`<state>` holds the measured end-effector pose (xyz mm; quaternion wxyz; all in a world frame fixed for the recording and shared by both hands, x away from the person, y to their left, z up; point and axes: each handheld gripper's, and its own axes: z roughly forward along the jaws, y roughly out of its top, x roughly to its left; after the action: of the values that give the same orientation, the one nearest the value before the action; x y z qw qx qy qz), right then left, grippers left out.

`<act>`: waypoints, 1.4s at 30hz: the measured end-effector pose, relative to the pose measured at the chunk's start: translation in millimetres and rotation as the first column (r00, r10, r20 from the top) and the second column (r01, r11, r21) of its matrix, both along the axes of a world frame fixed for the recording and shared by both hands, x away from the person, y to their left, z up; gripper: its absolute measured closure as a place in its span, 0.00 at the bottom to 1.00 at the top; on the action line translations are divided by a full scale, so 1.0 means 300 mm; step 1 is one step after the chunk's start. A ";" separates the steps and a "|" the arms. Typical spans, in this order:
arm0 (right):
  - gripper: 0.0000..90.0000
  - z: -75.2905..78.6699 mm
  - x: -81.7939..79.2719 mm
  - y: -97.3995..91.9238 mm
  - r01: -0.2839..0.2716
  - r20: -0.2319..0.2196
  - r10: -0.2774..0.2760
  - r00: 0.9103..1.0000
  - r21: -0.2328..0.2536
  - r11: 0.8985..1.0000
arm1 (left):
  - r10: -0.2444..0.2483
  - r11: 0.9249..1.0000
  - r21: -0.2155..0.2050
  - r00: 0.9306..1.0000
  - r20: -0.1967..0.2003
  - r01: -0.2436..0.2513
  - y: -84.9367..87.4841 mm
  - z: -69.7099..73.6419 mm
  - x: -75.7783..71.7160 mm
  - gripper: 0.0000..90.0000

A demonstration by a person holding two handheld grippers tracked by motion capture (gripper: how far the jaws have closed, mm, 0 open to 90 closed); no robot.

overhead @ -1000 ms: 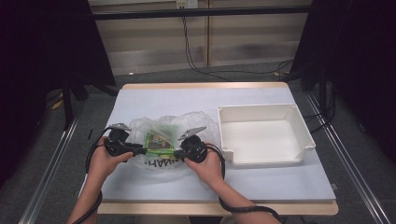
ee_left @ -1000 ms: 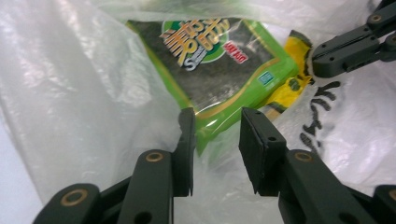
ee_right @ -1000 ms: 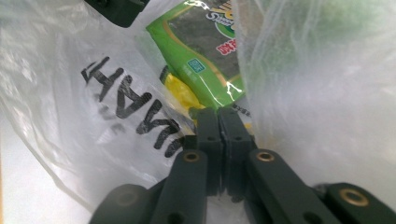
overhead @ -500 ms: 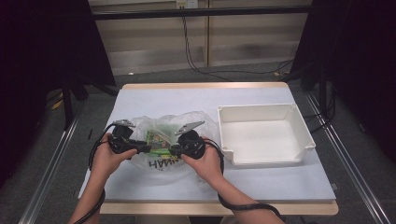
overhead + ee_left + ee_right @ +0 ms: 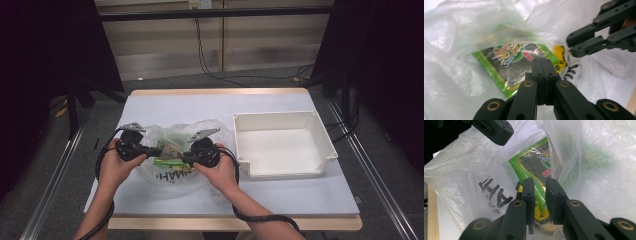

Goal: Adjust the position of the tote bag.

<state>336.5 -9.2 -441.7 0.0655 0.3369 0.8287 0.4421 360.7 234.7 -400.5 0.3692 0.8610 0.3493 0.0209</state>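
Since earlier: left hand-held gripper (image 5: 543, 65) rose slightly, jaws just closed flat on bag film | right hand-held gripper (image 5: 539, 185) narrow, pinching green snack packet (image 5: 535, 168) | packet inside plastic bag (image 5: 176, 176) on bench (image 5: 190, 106), long axis running between both grippers.

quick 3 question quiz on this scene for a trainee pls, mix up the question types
1. True or false: the white bin already holds the green snack packet.
2. What does the packet lie in? A) a clear plastic bag B) a cardboard box C) a metal bowl
3. How do the jaws of the left gripper stand?

Key
1. False: the bin has nothing in it; the packet is in the bag.
2. A
3. Shut, pads together, on the packet's near edge; they have just been closing. Whether they pinch it cannot be told.
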 end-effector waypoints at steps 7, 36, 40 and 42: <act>0.92 0.000 0.005 0.006 -0.003 -0.022 0.003 1.000 -0.022 1.000 | -0.016 0.999 -0.040 1.000 -0.014 0.016 -0.048 -0.032 -0.007 1.00; 1.00 -0.021 0.237 -0.020 0.173 -0.066 -0.178 0.982 -0.077 0.982 | -0.104 0.994 0.024 0.993 -0.058 0.105 -0.157 -0.189 -0.020 1.00; 1.00 -0.016 0.271 -0.022 0.188 -0.063 -0.193 0.979 -0.077 0.979 | -0.112 0.993 0.035 0.991 -0.071 0.115 -0.155 -0.205 -0.024 1.00; 1.00 -0.019 0.287 -0.025 0.197 -0.063 -0.202 0.977 -0.080 0.977 | -0.113 0.993 0.033 0.990 -0.078 0.116 -0.155 -0.209 -0.024 1.00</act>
<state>422.8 -16.6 -447.3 0.0924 0.4314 0.8080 0.3905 353.5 188.2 -463.3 0.3399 0.8866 0.3126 -0.0267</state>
